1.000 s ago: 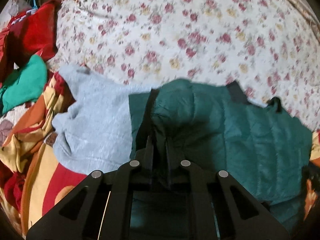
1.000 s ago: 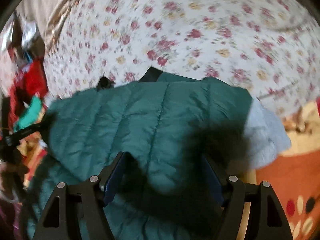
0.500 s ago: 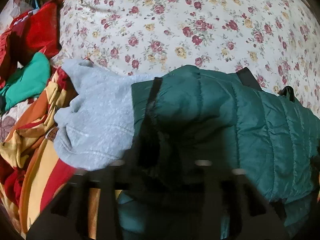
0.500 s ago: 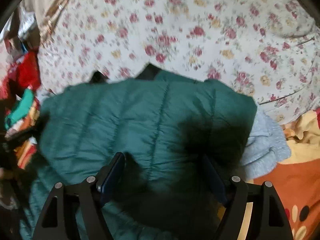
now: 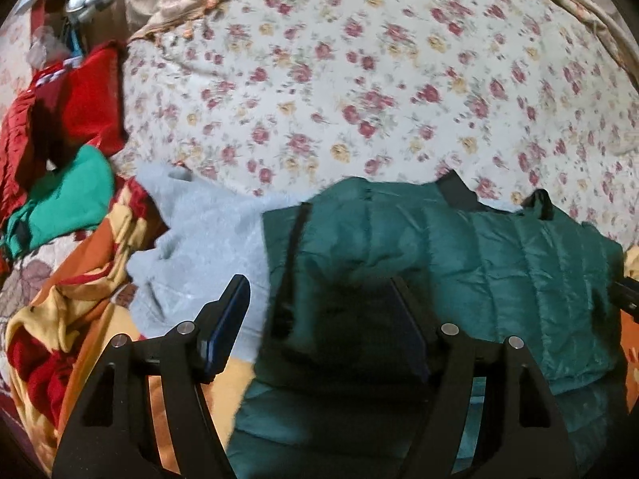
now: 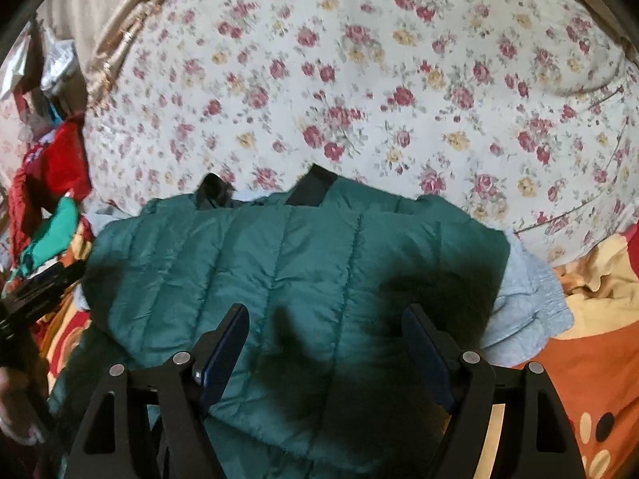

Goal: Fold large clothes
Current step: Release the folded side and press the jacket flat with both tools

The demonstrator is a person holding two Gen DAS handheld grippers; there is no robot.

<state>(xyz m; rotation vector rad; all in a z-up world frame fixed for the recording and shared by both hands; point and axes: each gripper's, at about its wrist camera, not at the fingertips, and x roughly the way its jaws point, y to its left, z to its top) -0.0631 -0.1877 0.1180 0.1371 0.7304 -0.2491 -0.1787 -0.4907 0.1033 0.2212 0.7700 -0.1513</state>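
A dark green quilted puffer jacket (image 5: 499, 259) lies folded over on the bed, on top of a light grey fleece garment (image 5: 199, 247). It also shows in the right wrist view (image 6: 279, 263), with the grey garment (image 6: 527, 311) sticking out at its right. My left gripper (image 5: 319, 299) is open and empty just above the jacket's left edge. My right gripper (image 6: 323, 327) is open and empty above the jacket's middle. The left gripper's body shows at the left edge of the right wrist view (image 6: 36, 287).
A floral bedsheet (image 5: 359, 80) covers the bed beyond the jacket. An orange, yellow and red patterned blanket (image 5: 72, 319) lies at the left and also at the right (image 6: 591, 351). Red clothes (image 5: 76, 99) and a bright green garment (image 5: 68, 195) are piled at far left.
My left gripper was shut on the jacket's left edge; it has opened and let go. The jacket now lies flatter. My right gripper stayed open over the jacket.
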